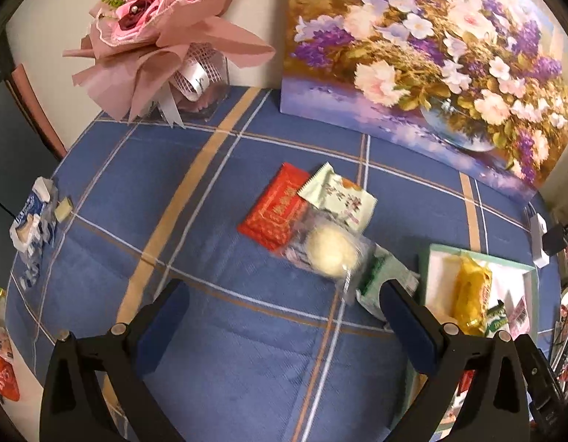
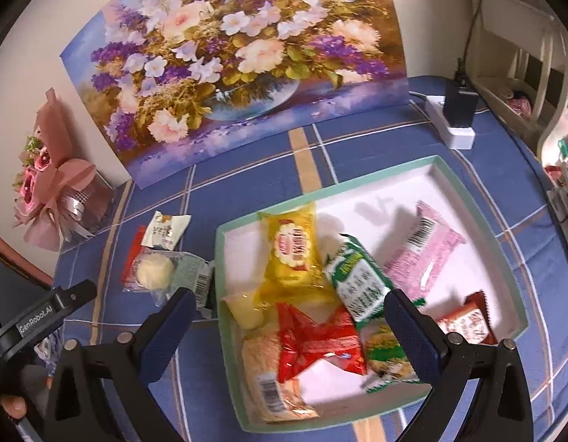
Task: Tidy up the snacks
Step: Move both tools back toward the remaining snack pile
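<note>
A mint-rimmed white tray (image 2: pixel 479 199) holds several snack packets, among them a yellow one (image 2: pixel 293 248), a green one (image 2: pixel 359 283) and a red one (image 2: pixel 318 346). My right gripper (image 2: pixel 289 316) is open and empty above the tray's near left part. Left of the tray, a clear-wrapped pale round pastry (image 2: pixel 153 270), a red packet (image 1: pixel 274 208) and a light green packet (image 1: pixel 337 195) lie on the blue cloth. My left gripper (image 1: pixel 284 304) is open and empty just short of the pastry (image 1: pixel 331 252). The tray also shows in the left wrist view (image 1: pixel 436 258).
A flower painting (image 2: pixel 239 59) leans on the wall behind. A pink bouquet (image 1: pixel 155 33) stands at the back left. A white power strip with a black charger (image 2: pixel 457 114) lies at the back right. Wrappers (image 1: pixel 33 221) lie at the table's left edge.
</note>
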Demonstrator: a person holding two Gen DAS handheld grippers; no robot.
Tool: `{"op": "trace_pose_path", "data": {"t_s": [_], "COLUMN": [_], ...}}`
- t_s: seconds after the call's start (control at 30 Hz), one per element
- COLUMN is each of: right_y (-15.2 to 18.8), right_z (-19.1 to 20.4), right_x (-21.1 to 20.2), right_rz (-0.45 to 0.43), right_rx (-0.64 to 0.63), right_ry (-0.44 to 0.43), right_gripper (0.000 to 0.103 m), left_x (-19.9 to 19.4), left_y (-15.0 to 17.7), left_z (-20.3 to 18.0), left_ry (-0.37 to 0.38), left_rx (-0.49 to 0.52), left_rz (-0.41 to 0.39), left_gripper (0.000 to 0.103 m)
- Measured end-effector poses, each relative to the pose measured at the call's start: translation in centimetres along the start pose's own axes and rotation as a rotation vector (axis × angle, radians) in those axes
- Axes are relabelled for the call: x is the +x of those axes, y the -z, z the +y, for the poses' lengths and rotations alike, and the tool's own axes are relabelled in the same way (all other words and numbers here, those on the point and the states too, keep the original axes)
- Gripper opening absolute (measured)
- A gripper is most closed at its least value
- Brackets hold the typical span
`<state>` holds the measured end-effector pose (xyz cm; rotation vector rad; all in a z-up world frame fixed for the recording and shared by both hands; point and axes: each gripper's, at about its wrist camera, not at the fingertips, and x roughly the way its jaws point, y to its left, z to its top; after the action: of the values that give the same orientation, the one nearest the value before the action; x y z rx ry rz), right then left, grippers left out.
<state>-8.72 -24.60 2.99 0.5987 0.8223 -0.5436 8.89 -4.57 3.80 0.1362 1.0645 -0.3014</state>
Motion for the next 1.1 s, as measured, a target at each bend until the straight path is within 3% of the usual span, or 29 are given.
{"op": "trace_pose_path", "data": {"t_s": [0.23, 0.5, 1.1], "right_y": [-0.8, -0.7, -0.9], "right_z": [3.7, 8.6, 11.2], "right_x": [0.5, 2.7, 7.7], "right_rz": [-0.006, 0.05, 0.115], "right_rx": [-0.072, -0.153, -0.208], "right_ry": [-0.026, -0.078, -0.048], "right_gripper": [0.102, 0.09, 0.084], "left_x": [0.7, 2.4, 6.7], "left_y": [-1.5, -2.2, -3.1], "left_z": [1.6, 2.6, 2.9], "left_ry": [0.033, 0.065, 0.052], "left_rx": [-0.027, -0.043, -0.031], "left_rz": [-0.01, 0.01, 0.045], "left_gripper": [0.103, 0.103, 0.103]}}
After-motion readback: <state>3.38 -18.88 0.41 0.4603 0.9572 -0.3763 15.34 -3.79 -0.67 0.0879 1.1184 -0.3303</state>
